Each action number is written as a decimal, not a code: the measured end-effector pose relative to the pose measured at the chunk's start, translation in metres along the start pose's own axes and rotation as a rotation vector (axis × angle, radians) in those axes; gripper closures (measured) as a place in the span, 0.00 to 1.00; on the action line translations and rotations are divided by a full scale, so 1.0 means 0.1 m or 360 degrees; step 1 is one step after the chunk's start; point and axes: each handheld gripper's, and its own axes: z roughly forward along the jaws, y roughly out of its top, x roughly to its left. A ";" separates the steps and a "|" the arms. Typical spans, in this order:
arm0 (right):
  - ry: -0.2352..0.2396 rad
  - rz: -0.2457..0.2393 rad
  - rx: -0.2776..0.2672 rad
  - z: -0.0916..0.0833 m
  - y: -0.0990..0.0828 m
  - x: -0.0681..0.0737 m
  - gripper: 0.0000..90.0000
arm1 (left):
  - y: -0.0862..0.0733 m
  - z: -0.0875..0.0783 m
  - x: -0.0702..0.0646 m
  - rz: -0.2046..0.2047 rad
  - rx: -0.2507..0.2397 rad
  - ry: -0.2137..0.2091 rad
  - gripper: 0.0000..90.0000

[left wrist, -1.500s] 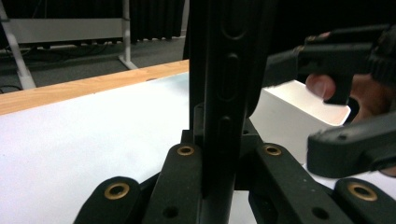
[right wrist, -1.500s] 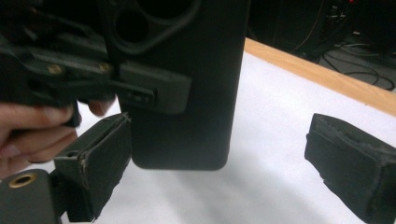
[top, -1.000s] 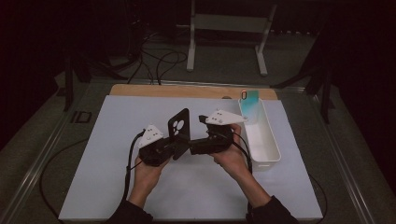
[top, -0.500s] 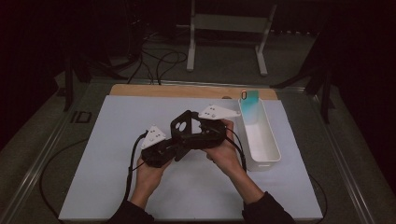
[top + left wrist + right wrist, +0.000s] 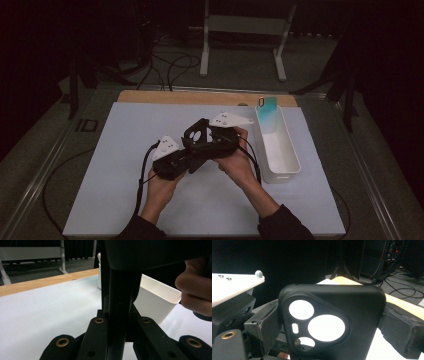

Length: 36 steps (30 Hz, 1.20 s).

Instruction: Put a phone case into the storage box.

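From the high view, both grippers meet over the middle of the white-covered bench [image 5: 125, 200], sharing a black soft-plastic phone case with round camera cut-outs [image 5: 200, 136]. This looks like a hand-over or a joint hold; the next move probably calls for one gripper to release cleanly. The left gripper [image 5: 187, 159] sits low, the right gripper [image 5: 202, 142] above; a long white plastic tray [image 5: 280, 150] stands just to the right.

In the left gripper view, the jaws are nearly closed, clenched on the phone case's [image 5: 120, 302] thin edge.

In the right gripper view, the padded jaws stand wide, pressing the phone case [image 5: 352, 315] by its two side edges.
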 end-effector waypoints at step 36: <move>-0.0108 0.0061 -0.0050 -0.06 -0.01 -0.08 0.15 | -0.07 -0.11 0.02 0.0083 0.0079 0.0150 0.21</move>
